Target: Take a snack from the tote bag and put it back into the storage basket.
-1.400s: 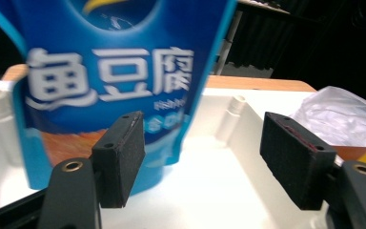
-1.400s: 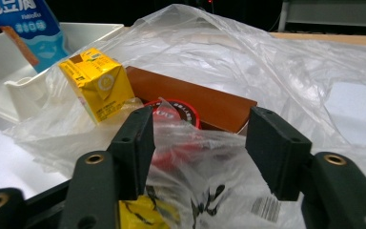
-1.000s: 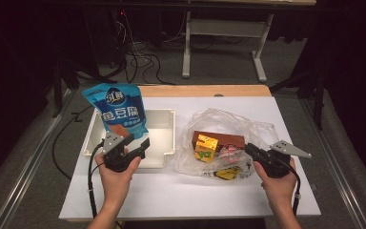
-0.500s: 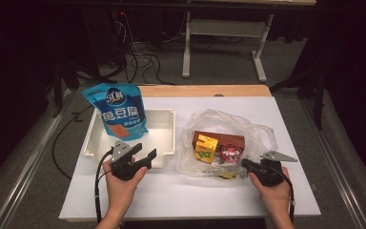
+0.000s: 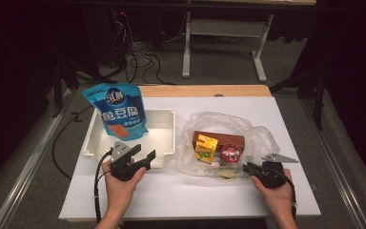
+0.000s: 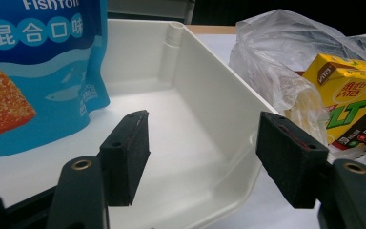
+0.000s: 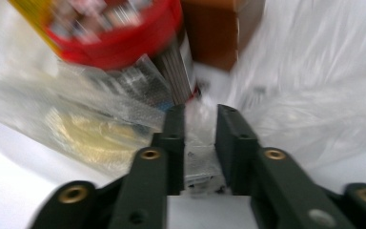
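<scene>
The right gripper (image 5: 249, 168) sits at the near edge of the plastic bag (image 5: 262, 138), right in front of it. Its jaws have just been opening a little, with thin bag film between them. The left gripper (image 5: 142, 155) is wide open, holds nothing, and is farther away.

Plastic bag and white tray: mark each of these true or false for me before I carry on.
1. The blue snack pouch stands in the white tray. True.
2. The left gripper holds the pouch. False: its jaws stand open and empty at the tray's near rim.
3. A yellow drink carton lies inside the clear plastic bag. True.
4. The right gripper is over the tray. False: it is at the bag's near right edge, its jaws just opening, a fold of plastic between them.
5. The bag sits inside the tray. False: it lies on the table, to the tray's right.
</scene>
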`<action>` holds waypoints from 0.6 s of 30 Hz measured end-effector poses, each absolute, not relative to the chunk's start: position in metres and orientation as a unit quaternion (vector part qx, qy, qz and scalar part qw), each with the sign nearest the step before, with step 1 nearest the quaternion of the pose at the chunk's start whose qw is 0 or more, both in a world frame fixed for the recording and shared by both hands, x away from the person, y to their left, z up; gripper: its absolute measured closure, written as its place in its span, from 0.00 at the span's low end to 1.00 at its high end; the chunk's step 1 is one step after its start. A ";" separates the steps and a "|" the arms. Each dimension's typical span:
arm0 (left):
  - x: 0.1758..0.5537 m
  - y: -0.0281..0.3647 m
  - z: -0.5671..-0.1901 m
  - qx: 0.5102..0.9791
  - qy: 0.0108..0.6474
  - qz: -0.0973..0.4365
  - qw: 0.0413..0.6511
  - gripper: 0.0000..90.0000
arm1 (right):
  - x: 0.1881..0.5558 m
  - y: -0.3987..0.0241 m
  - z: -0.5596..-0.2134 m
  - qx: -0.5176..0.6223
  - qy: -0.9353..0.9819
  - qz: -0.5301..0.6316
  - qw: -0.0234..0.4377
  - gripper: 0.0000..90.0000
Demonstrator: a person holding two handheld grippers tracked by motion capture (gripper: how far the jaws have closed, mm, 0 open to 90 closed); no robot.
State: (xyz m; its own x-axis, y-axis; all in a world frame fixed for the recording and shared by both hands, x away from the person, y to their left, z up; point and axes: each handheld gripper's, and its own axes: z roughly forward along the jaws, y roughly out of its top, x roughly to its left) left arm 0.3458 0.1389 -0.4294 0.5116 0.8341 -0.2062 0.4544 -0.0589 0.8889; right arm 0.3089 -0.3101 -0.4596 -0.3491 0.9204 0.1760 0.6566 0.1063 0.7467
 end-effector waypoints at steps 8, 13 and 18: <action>0.347 0.141 -0.429 0.701 0.461 0.179 0.514 0.40 | 0.295 -0.313 -0.430 0.511 0.714 0.435 0.200 0.64; 0.347 0.142 -0.429 0.699 0.462 0.179 0.516 0.40 | 0.297 -0.308 -0.419 0.498 0.711 0.452 0.205 0.55; 0.348 0.145 -0.428 0.695 0.467 0.179 0.517 0.40 | 0.306 -0.295 -0.413 0.474 0.727 0.459 0.191 0.49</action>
